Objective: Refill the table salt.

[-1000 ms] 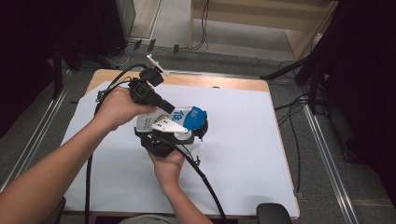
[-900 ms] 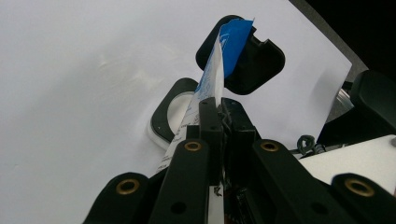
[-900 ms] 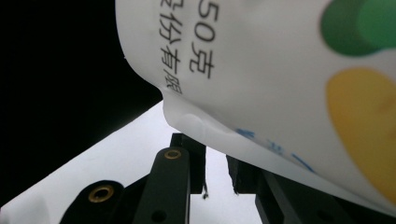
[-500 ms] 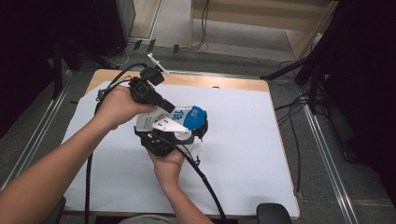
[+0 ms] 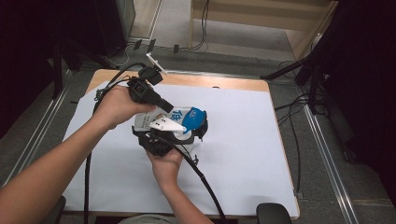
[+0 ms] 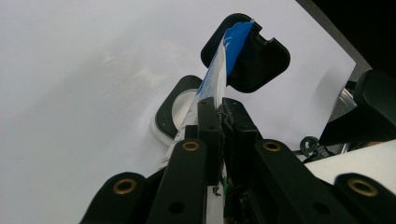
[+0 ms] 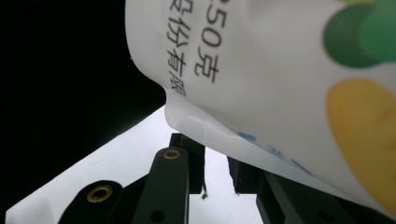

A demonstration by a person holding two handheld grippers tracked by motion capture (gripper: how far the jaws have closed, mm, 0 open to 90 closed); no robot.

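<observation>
A white pouch with a blue top and printed characters is held up over the white-covered table. My left gripper comes in from the upper left and is shut on the pouch's thin edge, which rises between its jaws. My right gripper sits just below the pouch, with its pale three-cornered plate on top. In the right gripper view the pouch hangs over the jaws. Those jaws stand a narrow gap apart, with the table showing through the gap.
Two black rounded pieces show beyond the pouch in the left gripper view; what they are I cannot tell. Cables trail from both grippers toward the near edge. Bare white sheet spreads to the right. The table's wooden far edge borders a grey floor.
</observation>
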